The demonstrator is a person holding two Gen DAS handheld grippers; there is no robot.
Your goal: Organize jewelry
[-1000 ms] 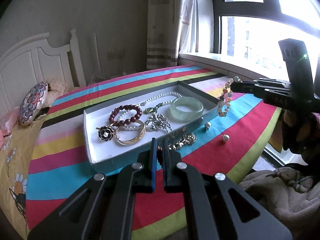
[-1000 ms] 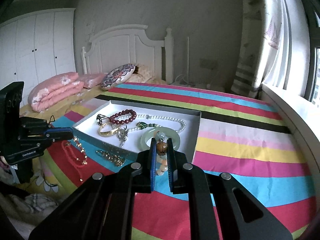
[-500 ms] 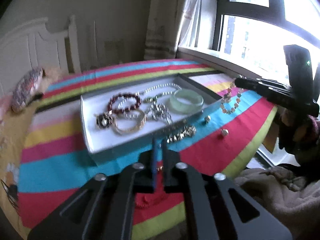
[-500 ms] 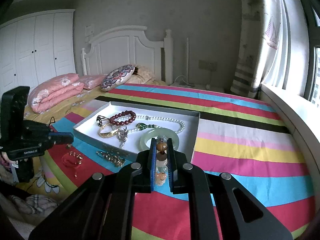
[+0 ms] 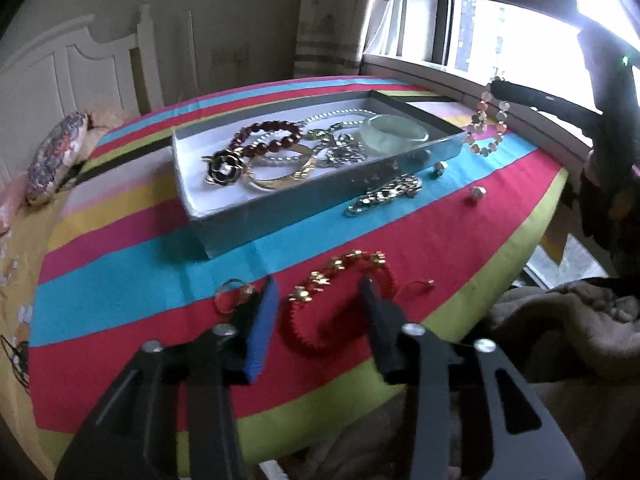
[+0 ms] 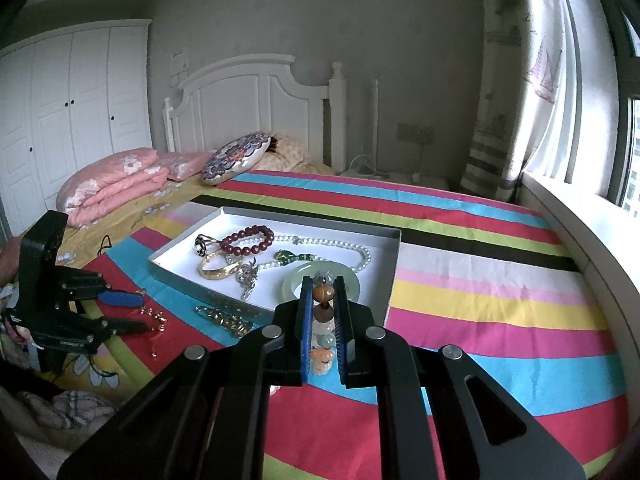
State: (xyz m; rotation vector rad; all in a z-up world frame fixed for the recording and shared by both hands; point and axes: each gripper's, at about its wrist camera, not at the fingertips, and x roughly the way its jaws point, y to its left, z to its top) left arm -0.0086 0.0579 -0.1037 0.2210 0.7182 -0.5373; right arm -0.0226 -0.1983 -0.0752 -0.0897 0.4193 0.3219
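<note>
A: what changed w/ the left claw?
B: a sec ago it was pinched shut w/ the red cord bracelet hanging from it. Now it's dropped low, jaws opening, abt a quarter of the way, and the bracelet lies flat on the striped cloth between them. Pads don't look to press it
A: so released, not in the box?
B: yep, it's on the red stripe, well short of the grey jewelry box. My guess: a re-grip, or it got let go early. Still needs lifting in
A: right claw?
B: hasn't moved. Clamped tight on the multicolour bead bracelet, beads stacked between the pads, held in the air near the box corner, over the jade bangle from its own cam
A: other strays?
B: gold chain, two small beads, a ring by the left pad, all outside the box
</note>
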